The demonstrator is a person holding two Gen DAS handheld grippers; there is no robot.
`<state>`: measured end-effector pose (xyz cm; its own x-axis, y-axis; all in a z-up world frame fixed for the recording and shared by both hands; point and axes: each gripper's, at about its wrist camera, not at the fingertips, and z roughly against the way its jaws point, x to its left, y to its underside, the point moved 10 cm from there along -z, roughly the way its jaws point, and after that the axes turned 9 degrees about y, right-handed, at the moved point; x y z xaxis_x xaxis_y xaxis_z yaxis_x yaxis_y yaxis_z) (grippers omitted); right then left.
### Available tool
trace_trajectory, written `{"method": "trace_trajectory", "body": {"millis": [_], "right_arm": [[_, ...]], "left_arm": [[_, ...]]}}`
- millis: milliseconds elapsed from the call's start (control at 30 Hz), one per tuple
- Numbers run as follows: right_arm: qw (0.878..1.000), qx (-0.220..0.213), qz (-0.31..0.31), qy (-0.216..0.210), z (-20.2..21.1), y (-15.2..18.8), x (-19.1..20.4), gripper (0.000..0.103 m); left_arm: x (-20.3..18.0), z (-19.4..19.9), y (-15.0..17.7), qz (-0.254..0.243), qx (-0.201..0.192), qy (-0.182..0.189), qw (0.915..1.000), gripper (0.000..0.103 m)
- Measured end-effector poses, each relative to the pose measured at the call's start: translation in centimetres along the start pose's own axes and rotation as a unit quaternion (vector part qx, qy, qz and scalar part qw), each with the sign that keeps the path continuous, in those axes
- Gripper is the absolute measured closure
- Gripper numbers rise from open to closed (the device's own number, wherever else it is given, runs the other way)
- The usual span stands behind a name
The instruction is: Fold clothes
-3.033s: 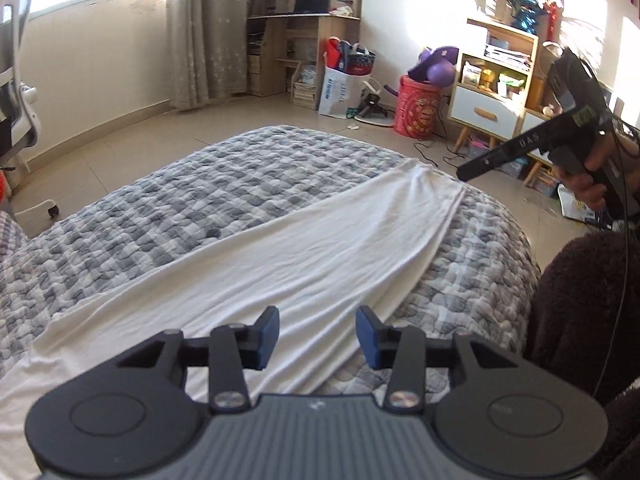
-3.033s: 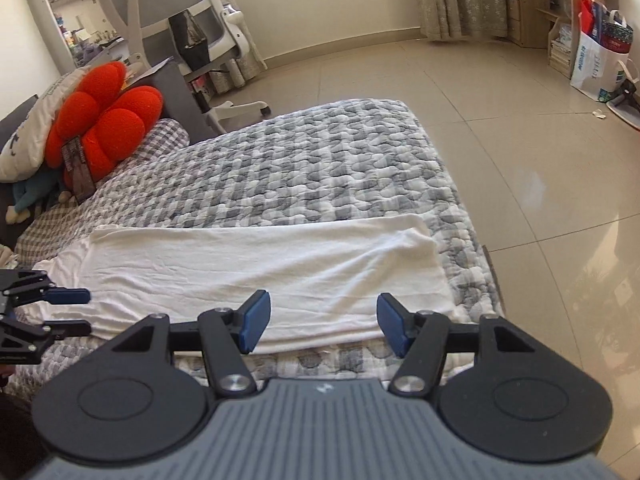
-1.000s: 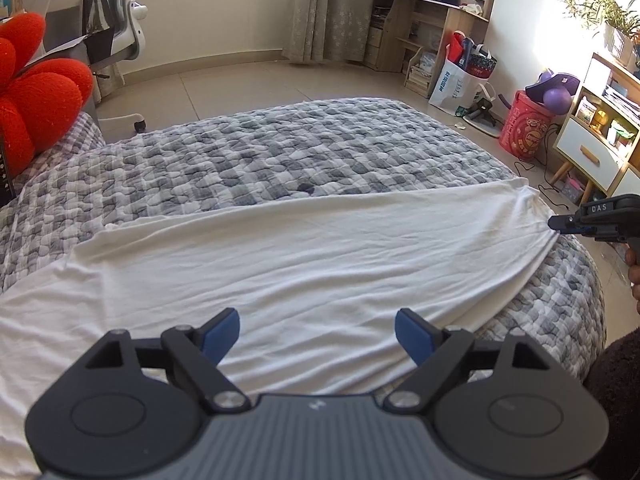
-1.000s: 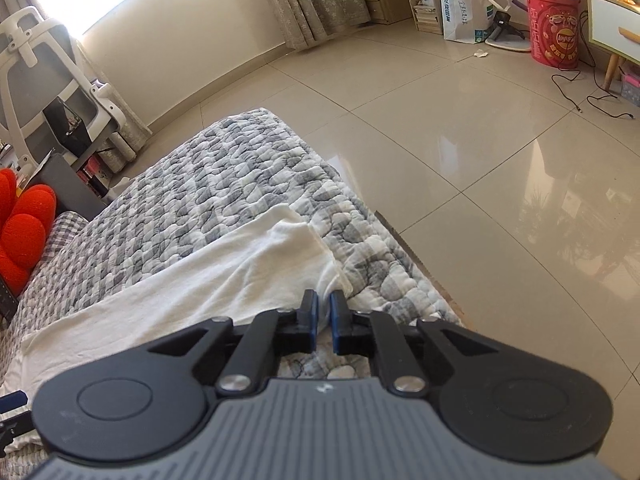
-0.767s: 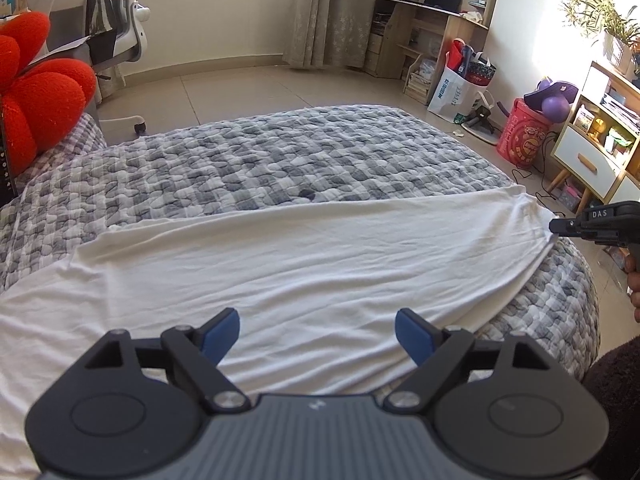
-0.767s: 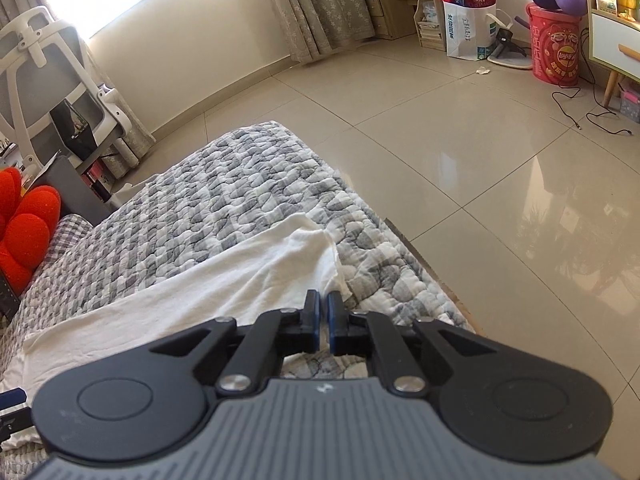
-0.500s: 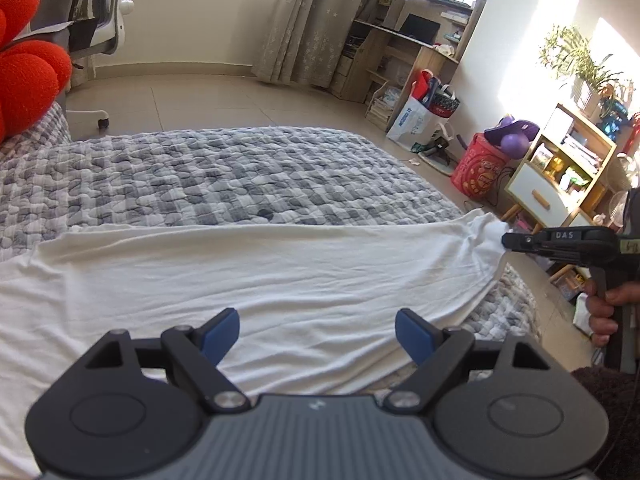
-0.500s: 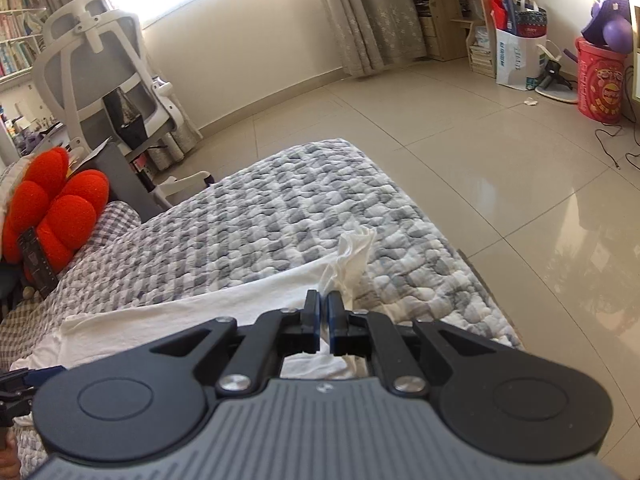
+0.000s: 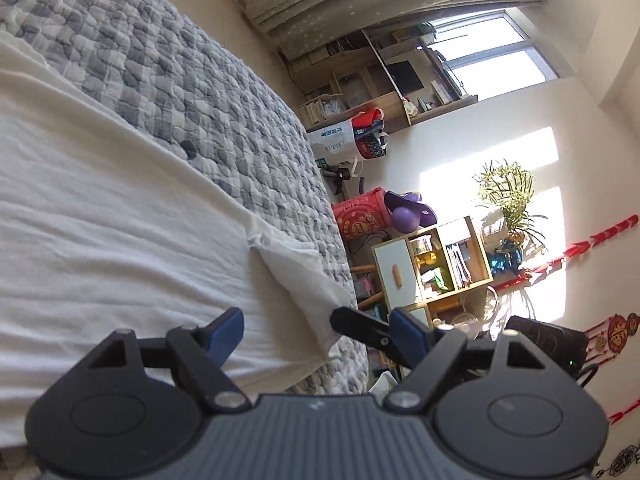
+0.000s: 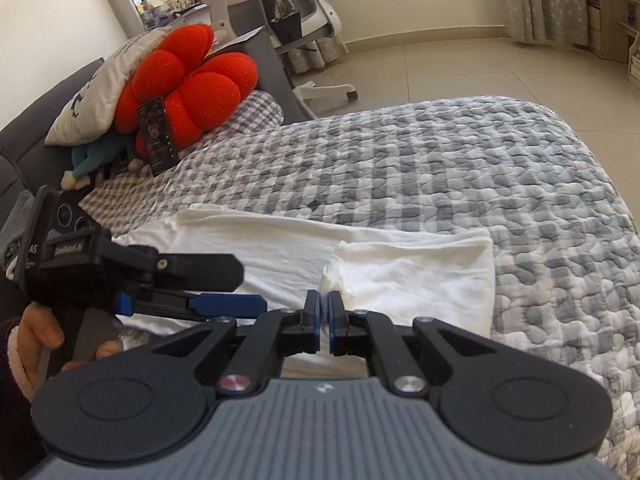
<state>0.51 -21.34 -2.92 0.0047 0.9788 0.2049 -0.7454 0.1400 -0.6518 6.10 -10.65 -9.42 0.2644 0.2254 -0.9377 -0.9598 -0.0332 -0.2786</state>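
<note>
In right wrist view only: red cushion [image 10: 188, 80].

Bright sun comes through the window [image 9: 488, 56] and makes a white, washed-out patch on the wall [image 9: 492, 168]. The bed [image 10: 460, 160] is softly lit and fairly sharp. Both pictures bend and darken at the corners.

Bed [image 10: 500, 168] under a grey-and-white quilt, white cloth [image 10: 260, 244] spread along its near side, one end doubled back over itself. At the head: red flower cushion [image 10: 188, 84], grey pillow [image 10: 100, 84], a small plush toy [image 10: 86, 160] tucked beneath.
</note>
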Motion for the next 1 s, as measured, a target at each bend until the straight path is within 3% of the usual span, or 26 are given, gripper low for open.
{"method": "trace_trajectory", "body": {"millis": [100, 233, 333, 433, 500, 633, 1000], "right_arm": [[0.999, 0.011, 0.031, -0.011, -0.3, 0.4, 1.9, 0.097], [0.999, 0.013, 0.043, -0.031, 0.0, 0.5, 3.3, 0.097], [0.998, 0.014, 0.042, -0.046, 0.2, 0.5, 4.1, 0.097], [0.998, 0.017, 0.04, -0.053, -0.1, 0.4, 5.1, 0.097], [0.997, 0.018, 0.04, -0.056, -0.3, 0.3, 5.7, 0.097], [0.997, 0.01, 0.047, -0.068, -0.8, 0.0, 7.5, 0.097], [0.991, 0.017, 0.092, -0.092, -3.2, -0.3, 12.3, 0.098]], "left_arm": [[0.9, -0.2, 0.3, 0.041, -0.01, 0.008, 0.9991, 0.026], [0.8, -0.6, 0.6, 0.051, -0.014, 0.011, 0.9985, 0.029], [0.9, -0.6, 0.5, 0.062, -0.023, 0.01, 0.9978, 0.039], [1.2, -0.2, 0.1, 0.065, -0.037, -0.001, 0.9972, 0.056], [1.3, 0.3, -0.3, 0.058, -0.052, -0.012, 0.9969, 0.076], [1.6, 1.7, -1.2, 0.041, -0.077, -0.04, 0.9954, 0.098], [2.3, 7.3, -3.6, -0.017, -0.121, -0.119, 0.9854, 0.1]]}}
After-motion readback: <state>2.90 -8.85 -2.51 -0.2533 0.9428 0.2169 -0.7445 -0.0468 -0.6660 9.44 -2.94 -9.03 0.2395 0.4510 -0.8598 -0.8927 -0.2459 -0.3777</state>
